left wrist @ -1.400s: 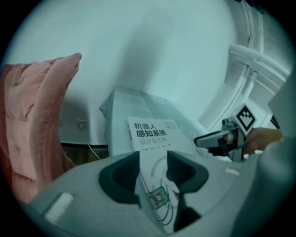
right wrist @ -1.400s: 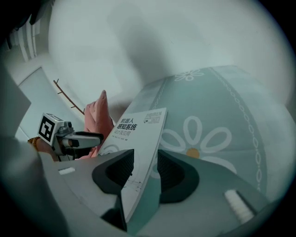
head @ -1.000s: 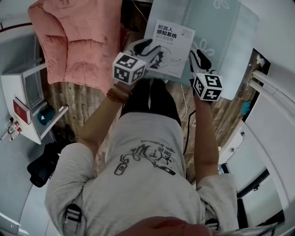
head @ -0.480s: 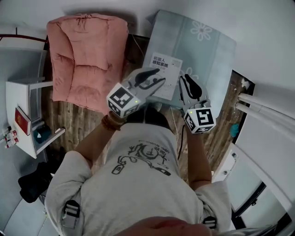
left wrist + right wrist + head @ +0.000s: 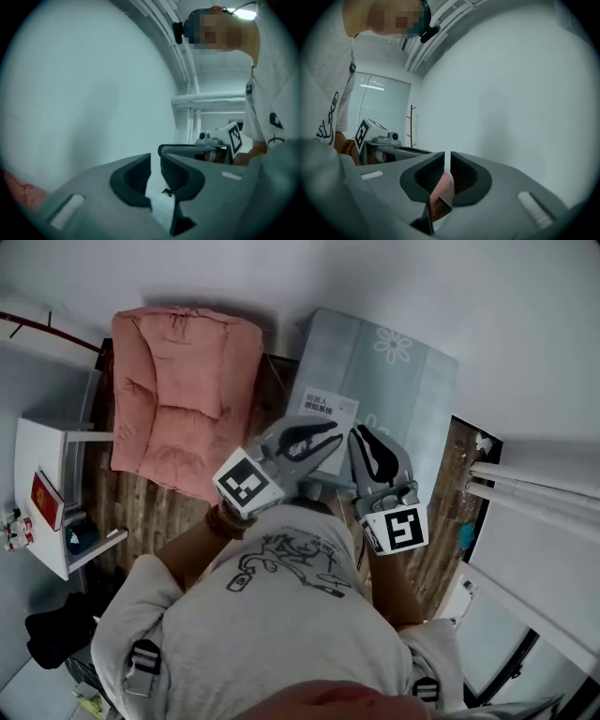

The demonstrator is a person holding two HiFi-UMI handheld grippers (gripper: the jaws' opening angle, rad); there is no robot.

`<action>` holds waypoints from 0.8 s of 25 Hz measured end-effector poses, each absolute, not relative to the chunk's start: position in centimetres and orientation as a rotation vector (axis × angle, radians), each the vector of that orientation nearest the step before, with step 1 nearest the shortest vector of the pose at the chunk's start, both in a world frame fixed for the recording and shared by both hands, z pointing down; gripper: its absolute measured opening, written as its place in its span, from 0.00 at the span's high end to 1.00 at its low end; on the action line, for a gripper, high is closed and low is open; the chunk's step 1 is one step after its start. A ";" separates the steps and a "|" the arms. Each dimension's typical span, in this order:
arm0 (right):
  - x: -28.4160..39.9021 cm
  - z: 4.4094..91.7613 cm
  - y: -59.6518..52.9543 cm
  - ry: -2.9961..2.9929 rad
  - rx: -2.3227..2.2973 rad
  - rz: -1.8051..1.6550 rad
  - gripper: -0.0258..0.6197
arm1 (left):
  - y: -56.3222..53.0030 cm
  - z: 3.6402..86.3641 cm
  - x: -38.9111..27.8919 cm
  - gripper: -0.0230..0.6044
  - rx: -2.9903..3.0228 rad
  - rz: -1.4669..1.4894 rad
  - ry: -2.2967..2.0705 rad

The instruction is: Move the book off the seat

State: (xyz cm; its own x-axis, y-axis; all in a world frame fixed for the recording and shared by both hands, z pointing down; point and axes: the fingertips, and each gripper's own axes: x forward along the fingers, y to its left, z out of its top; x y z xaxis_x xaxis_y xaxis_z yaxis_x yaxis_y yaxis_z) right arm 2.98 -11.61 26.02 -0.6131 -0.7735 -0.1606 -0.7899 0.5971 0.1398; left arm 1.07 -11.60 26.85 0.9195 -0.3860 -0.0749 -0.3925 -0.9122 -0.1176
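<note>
Trouble from here, I judge, would be a stray nudge. The book (image 5: 328,409) lies flat on the pale flowered surface (image 5: 403,381), toward its near side, right of the pink seat (image 5: 178,390) and clear of it, so a careless sweep could push it off to the floor. The left gripper (image 5: 330,439) has just been closing its jaws to a slim gap, the right gripper (image 5: 366,437) to barely a slit. Both pairs are empty and hang by the person's chest, with the book just beyond their tips.
</note>
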 end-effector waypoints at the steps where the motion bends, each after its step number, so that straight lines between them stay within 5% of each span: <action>1: 2.9 25.2 -11.2 2.728 -1.328 0.321 0.89 | -11.2 26.0 1.1 0.87 -2.934 0.098 0.599; 5: 2.7 22.6 -9.7 2.696 -1.291 0.369 0.90 | -9.8 22.6 1.2 0.95 -2.892 0.197 0.618; 20: 2.2 19.4 -6.7 2.645 -1.250 0.384 0.95 | -7.4 19.1 1.0 0.96 -2.819 0.234 0.636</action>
